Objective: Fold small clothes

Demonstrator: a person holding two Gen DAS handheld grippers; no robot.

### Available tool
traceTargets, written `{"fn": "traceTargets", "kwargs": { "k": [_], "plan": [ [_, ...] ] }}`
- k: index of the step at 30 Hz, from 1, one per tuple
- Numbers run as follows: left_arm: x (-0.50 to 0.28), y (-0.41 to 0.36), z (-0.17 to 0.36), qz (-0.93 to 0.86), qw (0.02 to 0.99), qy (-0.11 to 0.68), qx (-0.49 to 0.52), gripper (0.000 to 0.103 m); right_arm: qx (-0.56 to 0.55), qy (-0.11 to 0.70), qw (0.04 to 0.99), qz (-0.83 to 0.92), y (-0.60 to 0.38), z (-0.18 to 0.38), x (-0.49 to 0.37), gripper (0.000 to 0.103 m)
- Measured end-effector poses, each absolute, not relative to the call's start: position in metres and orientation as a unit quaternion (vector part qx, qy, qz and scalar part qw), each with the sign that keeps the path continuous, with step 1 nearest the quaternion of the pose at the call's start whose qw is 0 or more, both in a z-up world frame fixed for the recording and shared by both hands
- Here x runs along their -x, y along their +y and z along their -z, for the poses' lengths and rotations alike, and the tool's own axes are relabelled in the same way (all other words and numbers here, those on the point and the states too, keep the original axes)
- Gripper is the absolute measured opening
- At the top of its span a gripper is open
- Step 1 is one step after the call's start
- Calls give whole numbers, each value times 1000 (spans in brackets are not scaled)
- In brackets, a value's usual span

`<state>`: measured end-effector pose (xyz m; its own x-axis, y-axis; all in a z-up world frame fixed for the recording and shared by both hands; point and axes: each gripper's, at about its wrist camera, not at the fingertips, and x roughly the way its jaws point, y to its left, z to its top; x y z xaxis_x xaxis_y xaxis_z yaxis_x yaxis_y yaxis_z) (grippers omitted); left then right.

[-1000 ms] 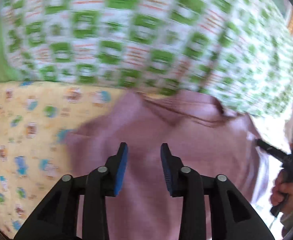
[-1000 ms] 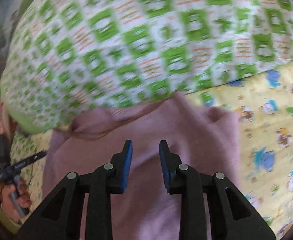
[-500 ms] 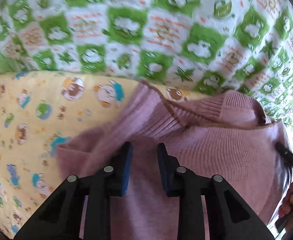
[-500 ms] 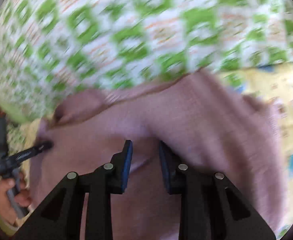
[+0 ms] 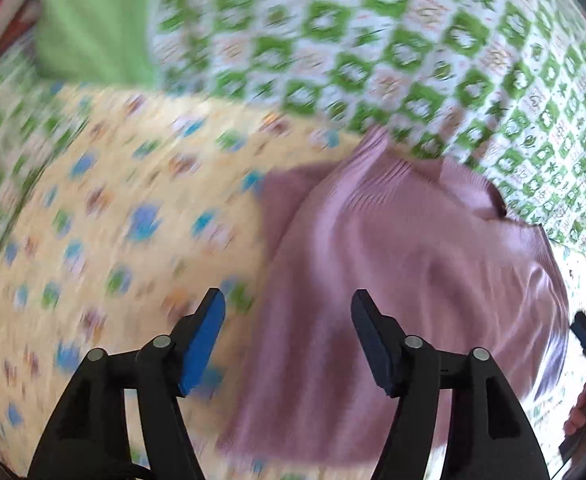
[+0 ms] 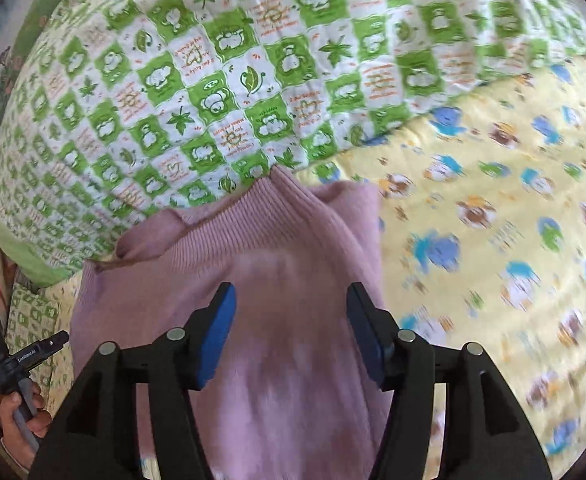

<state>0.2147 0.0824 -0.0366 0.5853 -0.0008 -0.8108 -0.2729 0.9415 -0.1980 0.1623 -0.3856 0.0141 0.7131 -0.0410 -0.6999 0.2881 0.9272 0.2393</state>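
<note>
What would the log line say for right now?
left gripper: open | right gripper: open | pink sweater: lying on yellow sheet, released

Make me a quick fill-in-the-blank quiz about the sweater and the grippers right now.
1. The sweater is ____ in colour.
2. It lies on a ____ sheet printed with cartoon animals.
3. The right hand-held gripper has its jaws ____.
4. The quilt behind the sweater has ____ and white squares.

Missing words: pink; yellow; open; green
</note>
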Motion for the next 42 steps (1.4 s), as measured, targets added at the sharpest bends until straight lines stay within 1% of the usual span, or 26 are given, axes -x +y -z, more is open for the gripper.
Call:
{"fn": "traceTargets", "kwargs": {
  "k": [2, 7, 11, 16, 17, 18, 19, 20, 21, 22, 23, 25, 28, 30, 31, 33, 34, 35, 36, 37, 39, 42],
  "plan": [
    [-191, 93, 50, -97, 863, 460, 187, 77, -171, 374, 906, 98, -385, -9, -139, 60],
    [-162, 95, 97, -111, 817, 497, 272, 77, -191, 402, 886, 130, -389, 19, -96, 60],
    [-151, 95, 121, -94, 785, 511, 337, 77, -216, 415, 871, 151, -397, 41, -81, 60],
    [-166, 79, 126, -81, 784, 512, 342, 77, -221, 423, 867, 145, -396, 56, -84, 60],
    [-172, 75, 127, -79, 785, 512, 339, 75, -224, 424, 867, 137, -396, 57, -85, 55],
    [-181, 71, 126, -80, 787, 514, 331, 65, -225, 426, 867, 130, -395, 58, -87, 50],
    [-187, 67, 125, -75, 791, 514, 322, 54, -221, 431, 866, 125, -393, 59, -90, 43],
    [-192, 64, 124, -66, 793, 516, 317, 33, -214, 435, 866, 123, -391, 58, -93, 29],
    [-192, 64, 123, -63, 795, 515, 315, 19, -212, 437, 866, 117, -390, 57, -94, 20],
    [-194, 62, 118, -58, 799, 509, 314, 14, -211, 439, 866, 112, -389, 55, -95, 14],
    [-194, 62, 113, -57, 803, 505, 312, 13, -207, 437, 869, 107, -388, 49, -94, 12],
    [-189, 66, 103, -54, 812, 491, 310, 12, -201, 429, 875, 95, -388, 36, -91, 10],
    [-183, 72, 104, -56, 813, 489, 311, 11, -200, 416, 883, 90, -394, 19, -82, 9],
    [-182, 75, 111, -56, 807, 498, 312, 13, -203, 418, 881, 94, -401, 18, -79, 9],
    [-178, 78, 114, -56, 804, 501, 317, 16, -207, 425, 876, 96, -404, 22, -80, 9],
    [-174, 79, 119, -62, 794, 507, 330, 37, -210, 444, 865, 103, -405, 34, -83, 11],
    [-170, 80, 120, -63, 790, 507, 339, 45, -211, 450, 861, 109, -404, 39, -84, 14],
    [-166, 81, 122, -67, 785, 507, 349, 65, -208, 453, 859, 118, -403, 42, -84, 18],
    [-163, 82, 122, -70, 782, 506, 357, 74, -206, 452, 859, 127, -400, 42, -83, 23],
    [-159, 82, 123, -72, 777, 504, 369, 74, -207, 449, 860, 131, -398, 41, -82, 34],
    [-153, 80, 126, -65, 770, 501, 389, 75, -211, 433, 866, 136, -395, 34, -77, 45],
    [-153, 73, 132, -59, 762, 495, 413, 76, -196, 413, 880, 131, -388, 21, -74, 45]
  ]
}}
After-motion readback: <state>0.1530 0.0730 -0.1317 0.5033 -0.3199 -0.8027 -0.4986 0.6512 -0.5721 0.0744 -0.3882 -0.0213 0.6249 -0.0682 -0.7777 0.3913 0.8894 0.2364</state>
